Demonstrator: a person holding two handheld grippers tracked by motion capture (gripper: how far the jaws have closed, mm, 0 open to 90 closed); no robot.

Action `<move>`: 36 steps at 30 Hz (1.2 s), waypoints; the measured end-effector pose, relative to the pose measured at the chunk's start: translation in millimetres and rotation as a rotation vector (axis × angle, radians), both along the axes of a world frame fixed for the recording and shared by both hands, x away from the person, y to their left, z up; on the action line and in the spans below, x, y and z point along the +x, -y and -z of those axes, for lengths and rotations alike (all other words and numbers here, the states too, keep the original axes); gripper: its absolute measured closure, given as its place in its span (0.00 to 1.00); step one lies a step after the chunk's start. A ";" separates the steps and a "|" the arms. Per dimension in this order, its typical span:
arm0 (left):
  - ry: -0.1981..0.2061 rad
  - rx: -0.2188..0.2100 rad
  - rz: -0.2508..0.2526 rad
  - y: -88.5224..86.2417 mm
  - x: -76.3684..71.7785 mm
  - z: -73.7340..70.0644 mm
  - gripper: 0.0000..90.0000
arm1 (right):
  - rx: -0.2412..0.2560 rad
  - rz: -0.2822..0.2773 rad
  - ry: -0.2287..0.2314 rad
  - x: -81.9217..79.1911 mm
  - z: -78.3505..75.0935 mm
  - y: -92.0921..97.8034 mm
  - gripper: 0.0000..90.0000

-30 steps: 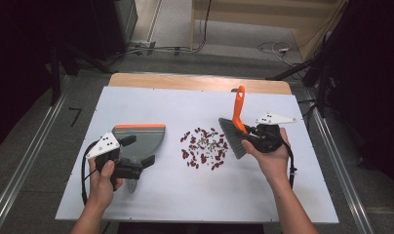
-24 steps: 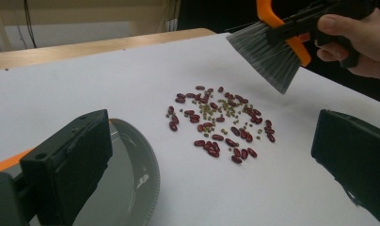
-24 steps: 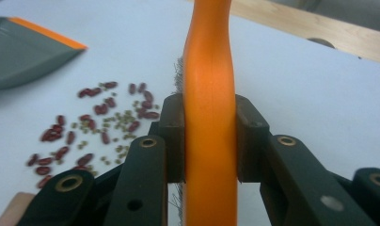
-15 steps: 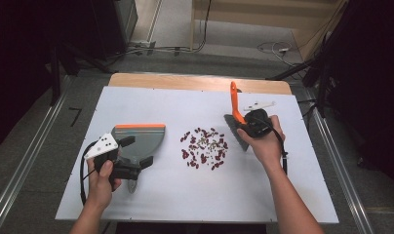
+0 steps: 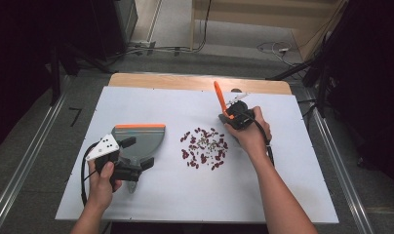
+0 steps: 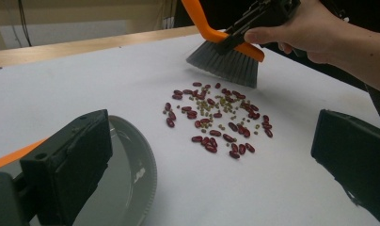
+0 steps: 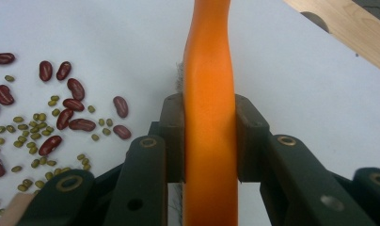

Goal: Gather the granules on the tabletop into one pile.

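A pile of red and small green beans (image 5: 204, 147) lies mid-table on the white sheet (image 5: 283, 185). My right gripper (image 5: 230, 116) is shut on the orange handle (image 7: 209, 94) of a hand brush, whose grey bristles (image 6: 223, 66) hover just past the far right edge of the beans (image 6: 216, 117). To the left of the pile lies a grey dustpan (image 5: 144, 139) with an orange far rim. My left gripper (image 5: 138, 153) rests over it, jaws wide apart and nothing between them. In the left gripper view the pan's grey rim (image 6: 146, 169) curves under the left jaw.
A wooden strip (image 5: 185, 80) runs along the table's far edge. Metal rails (image 5: 19, 185) flank the table on both sides. Cables (image 5: 175, 48) lie on the floor beyond it. White surface stretches in front of the beans.
My right gripper has carried the brush away from me and a little left, from beside the beans to their far right edge. The left gripper and dustpan have stayed put.
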State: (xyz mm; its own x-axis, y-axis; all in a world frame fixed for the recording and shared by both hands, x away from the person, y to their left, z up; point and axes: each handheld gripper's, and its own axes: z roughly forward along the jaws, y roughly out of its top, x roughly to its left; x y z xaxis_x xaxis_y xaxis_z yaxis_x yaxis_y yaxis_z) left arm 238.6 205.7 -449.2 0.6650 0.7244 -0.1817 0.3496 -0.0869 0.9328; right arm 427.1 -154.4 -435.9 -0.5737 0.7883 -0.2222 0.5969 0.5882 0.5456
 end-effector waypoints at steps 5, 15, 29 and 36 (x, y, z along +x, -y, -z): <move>0.003 -0.009 -0.002 -1.3 -0.2 -0.9 0.00 | -0.005 -0.026 -0.015 1.5 4.4 -12.1 0.76; 0.004 -0.009 0.003 -0.2 -0.8 -1.3 0.00 | -0.053 -0.114 -0.033 -14.5 6.9 -30.5 0.77; 0.004 -0.015 0.002 -0.8 -1.1 -1.5 0.00 | 0.010 -0.159 -0.044 -35.9 -2.4 -29.9 0.77; 0.007 -0.023 -0.001 -3.0 -1.1 -2.3 0.00 | 0.172 -0.206 -0.025 -56.9 -29.4 -38.7 0.77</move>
